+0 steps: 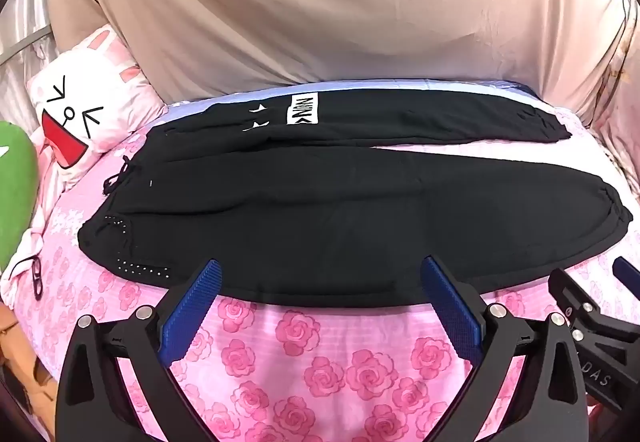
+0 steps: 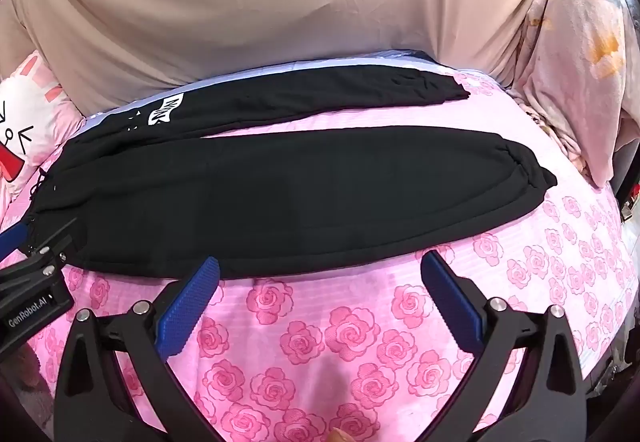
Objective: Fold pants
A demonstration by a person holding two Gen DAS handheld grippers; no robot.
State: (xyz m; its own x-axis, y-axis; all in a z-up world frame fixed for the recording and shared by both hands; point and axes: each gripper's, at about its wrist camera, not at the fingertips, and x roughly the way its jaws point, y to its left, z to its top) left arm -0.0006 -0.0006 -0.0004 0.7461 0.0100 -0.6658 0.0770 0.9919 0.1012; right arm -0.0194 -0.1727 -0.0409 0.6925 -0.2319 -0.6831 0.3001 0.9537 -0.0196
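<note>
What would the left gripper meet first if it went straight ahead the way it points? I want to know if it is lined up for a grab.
Probably the near edge of the black pants. The left gripper is open, its fingers at that hem over the pink rose sheet. Depth is unclear.

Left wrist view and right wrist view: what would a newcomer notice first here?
The black fabric pants lie spread flat across the pink rose-print bedsheet, legs toward the right. The open left gripper and right gripper hover at the near edge. A white cartoon-face pillow sits far left.
</note>
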